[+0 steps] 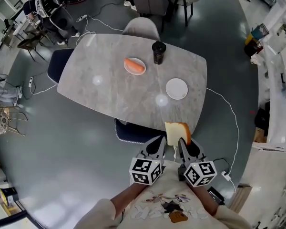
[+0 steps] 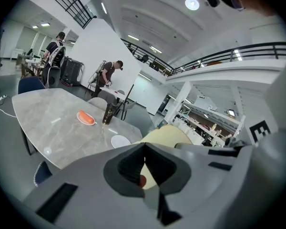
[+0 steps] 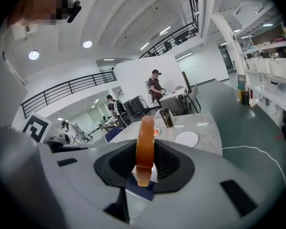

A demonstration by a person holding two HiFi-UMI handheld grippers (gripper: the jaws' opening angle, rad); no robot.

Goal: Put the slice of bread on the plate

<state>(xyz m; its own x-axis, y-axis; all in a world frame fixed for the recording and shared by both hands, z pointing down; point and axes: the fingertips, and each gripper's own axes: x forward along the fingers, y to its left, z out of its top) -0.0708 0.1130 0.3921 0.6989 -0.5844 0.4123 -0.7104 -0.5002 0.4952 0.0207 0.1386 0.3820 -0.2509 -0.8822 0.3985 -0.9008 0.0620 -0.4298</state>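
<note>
Standing upright, bread slice (image 3: 145,137) sits clamped in right tool (image 3: 146,160).

1 slice of bread (image 1: 177,131). 2 plates: 1 empty white plate (image 1: 176,88) and 1 second plate (image 1: 140,61) with 1 orange food item (image 1: 135,65) on it. 1 dark cup (image 1: 158,52). 1 tabletop (image 1: 100,92). 3 chairs around it: 1 light chair (image 1: 141,27), 1 dark blue chair (image 1: 57,63) at the left end, 1 dark blue near chair (image 1: 131,132). 2 tools: left tool (image 1: 161,142), right tool (image 1: 182,144). 2 marker cubes, 1 per tool: left cube (image 1: 146,171), right cube (image 1: 200,173). Left gripper view: 2 people in the background, person by the racks (image 2: 54,51) and person at the far table (image 2: 107,73).
</note>
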